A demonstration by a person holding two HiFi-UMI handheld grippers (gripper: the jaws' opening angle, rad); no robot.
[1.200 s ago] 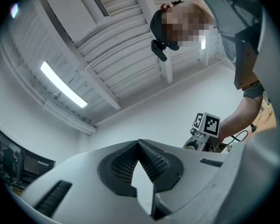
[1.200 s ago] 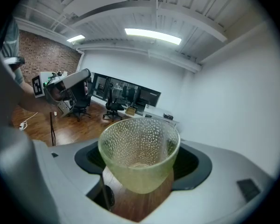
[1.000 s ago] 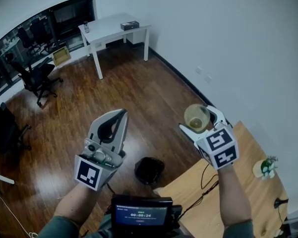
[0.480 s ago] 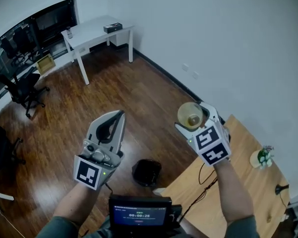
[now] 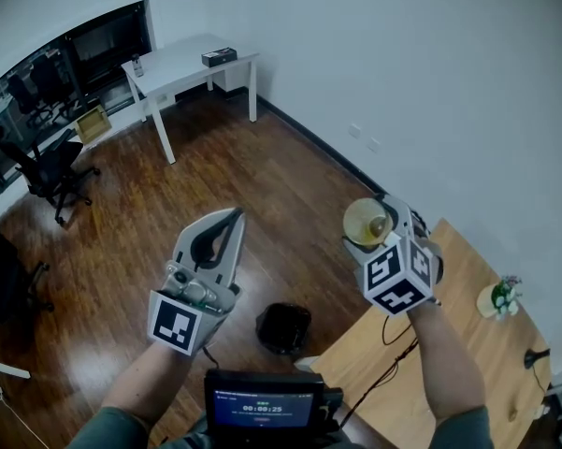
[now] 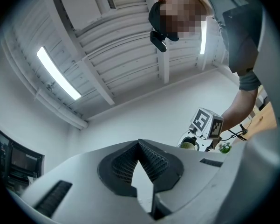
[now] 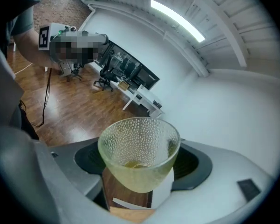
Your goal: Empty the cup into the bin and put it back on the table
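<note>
— Since the right gripper (image 5: pixel 379 234) carries the load, start there: what sits in it?
— Its jaws stand wide and press on the cup (image 7: pixel 139 148), one pad against each side of the lower wall. The cup is up in the air, seemingly just off the far left edge of the table (image 5: pixel 510 382), with its mouth facing back along the gripper.
— And the left gripper (image 5: pixel 228 219)?
— Closed tip to tip with nothing between, raised on the left, well apart from the cup.
— How will the cup behave?
— It looks like dimpled glass or hard clear plastic; I cannot tell which. I would judge it stiff, light, and breakable if dropped. The wall flares from a narrow base to a broad rim, so a hard squeeze could make it slide along the pads, though the dimples should give some bite. Low on the wall, one pad on each side, seems the right hold, and never the thin rim.
— Anything inside?
— A little yellowish stuff at the bottom; liquid or solid, I cannot say.
— Where does it go?
— The black bin (image 5: pixel 282 327) stands on the wooden floor (image 5: pixel 215 176), nearer than the cup and to its left, close to the table's near left edge. The cup does not look to be over the bin, so emptying remains to be done, then the return to the table on the right.
</note>
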